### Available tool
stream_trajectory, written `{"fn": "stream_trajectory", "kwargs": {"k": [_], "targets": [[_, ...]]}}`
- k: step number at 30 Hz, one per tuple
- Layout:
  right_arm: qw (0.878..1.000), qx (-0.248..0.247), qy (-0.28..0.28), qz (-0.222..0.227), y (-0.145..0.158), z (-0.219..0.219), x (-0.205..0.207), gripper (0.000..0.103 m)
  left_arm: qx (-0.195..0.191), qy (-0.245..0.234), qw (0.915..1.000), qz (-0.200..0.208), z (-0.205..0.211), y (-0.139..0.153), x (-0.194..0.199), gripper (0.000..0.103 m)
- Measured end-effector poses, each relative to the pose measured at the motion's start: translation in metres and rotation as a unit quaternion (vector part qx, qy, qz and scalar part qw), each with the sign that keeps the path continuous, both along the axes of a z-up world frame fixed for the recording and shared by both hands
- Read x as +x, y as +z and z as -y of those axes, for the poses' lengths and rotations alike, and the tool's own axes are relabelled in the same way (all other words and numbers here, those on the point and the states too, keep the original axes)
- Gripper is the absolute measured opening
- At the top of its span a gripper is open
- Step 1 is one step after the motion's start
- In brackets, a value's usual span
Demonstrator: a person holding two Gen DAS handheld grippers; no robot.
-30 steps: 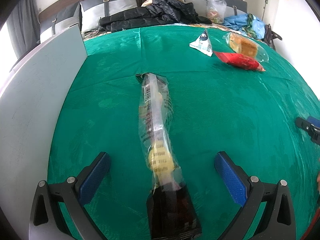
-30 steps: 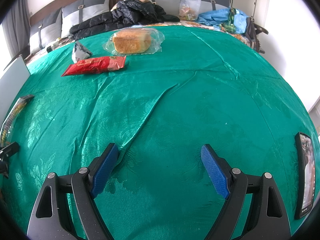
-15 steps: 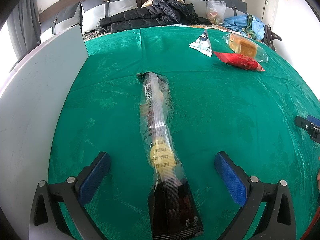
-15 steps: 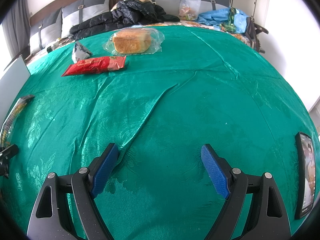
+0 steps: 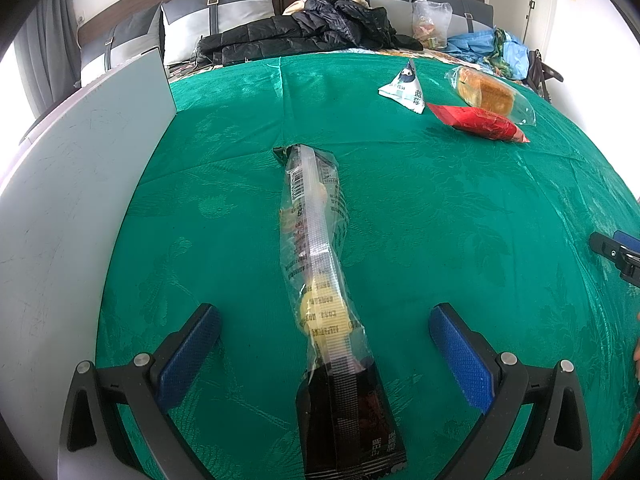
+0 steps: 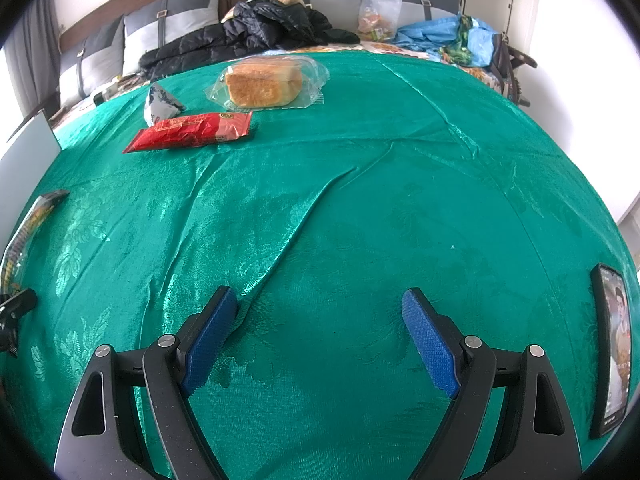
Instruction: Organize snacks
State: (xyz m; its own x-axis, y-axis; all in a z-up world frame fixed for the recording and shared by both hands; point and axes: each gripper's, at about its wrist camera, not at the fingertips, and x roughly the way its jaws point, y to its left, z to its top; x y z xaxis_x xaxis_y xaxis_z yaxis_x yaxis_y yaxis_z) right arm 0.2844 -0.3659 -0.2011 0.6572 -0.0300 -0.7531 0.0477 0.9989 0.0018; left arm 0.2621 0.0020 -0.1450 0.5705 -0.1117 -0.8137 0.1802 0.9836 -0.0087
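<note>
Snacks barely shift: the long cookie pack (image 5: 320,264) has slid slightly forward between my left gripper's (image 5: 324,336) spread jaws, ungripped on the green table (image 5: 440,208). Only the right view shows a phone (image 6: 610,348) beside my empty, wide-open right gripper (image 6: 320,320).

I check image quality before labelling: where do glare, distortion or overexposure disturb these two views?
Left wrist view: the long clear snack pack reflects light, the fisheye bends the white board, and the corners are blown out. Right wrist view: the green cloth shines along its folds, the phone is stretched at the edge.
</note>
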Motion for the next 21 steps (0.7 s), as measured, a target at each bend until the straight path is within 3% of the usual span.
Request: {"fn": "stream_trajectory", "kwargs": {"k": [12,14,17,19,21], "targets": [[1.0,0.006,0.007,-0.002,0.0,0.001,0.0,0.09,0.0,0.0,1.0,0.0,0.0,0.0,0.0,0.103],[0.999,0.007,0.051,-0.017,0.004,0.001,0.002,0.09,0.0,-0.001,1.0,0.0,0.0,0.0,0.0,0.103],[0.988,0.003,0.15,0.034,0.03,-0.01,0.013,0.09,0.0,-0.001,1.0,0.0,0.0,0.0,0.0,0.103],[0.971,-0.032,0.235,0.034,0.046,-0.032,0.041,0.09,0.0,-0.001,1.0,0.0,0.0,0.0,0.0,0.103],[0.949,-0.074,0.307,0.002,0.054,-0.058,0.078,0.089,0.0,-0.001,1.0,0.0,0.0,0.0,0.0,0.103]]}}
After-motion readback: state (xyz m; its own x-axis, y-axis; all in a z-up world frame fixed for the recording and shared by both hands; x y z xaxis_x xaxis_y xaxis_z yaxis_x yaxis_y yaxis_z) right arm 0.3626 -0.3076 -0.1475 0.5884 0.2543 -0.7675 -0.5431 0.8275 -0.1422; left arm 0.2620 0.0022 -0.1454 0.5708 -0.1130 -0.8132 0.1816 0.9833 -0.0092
